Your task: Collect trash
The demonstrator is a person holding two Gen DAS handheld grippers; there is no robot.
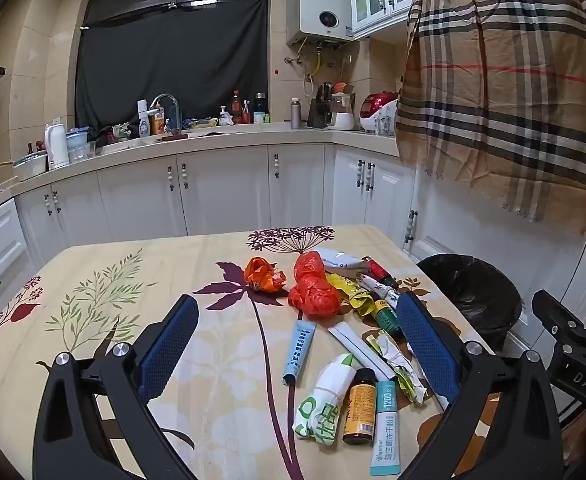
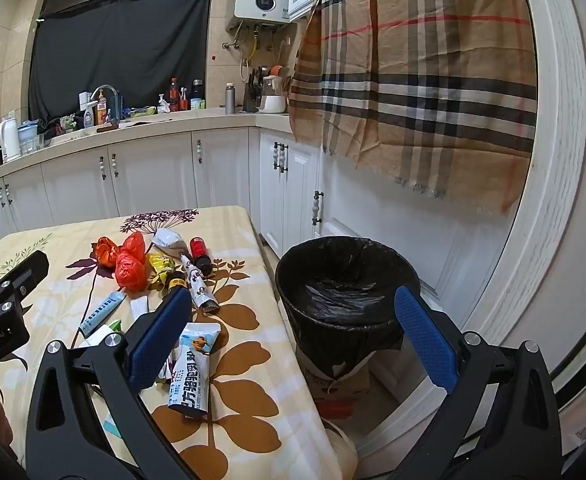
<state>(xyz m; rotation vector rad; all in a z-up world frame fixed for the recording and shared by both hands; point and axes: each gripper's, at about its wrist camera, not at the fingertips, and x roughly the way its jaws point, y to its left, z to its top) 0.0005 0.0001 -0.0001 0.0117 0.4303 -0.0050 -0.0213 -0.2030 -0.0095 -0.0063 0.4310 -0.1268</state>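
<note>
Both my grippers hang with jaws spread wide, holding nothing. My left gripper (image 1: 297,344) hovers over litter on a flower-print tablecloth (image 1: 93,320); my right gripper (image 2: 293,336) straddles the table edge and the bin (image 2: 345,280), which stands lined in black just beside the table. I would take one outlying piece at a time, pinch across its narrow width, and carry it over the rim before letting go. I count two orange bag wads, three small bottles, one yellow wrapper, and about eight sachets and cartons.
</note>
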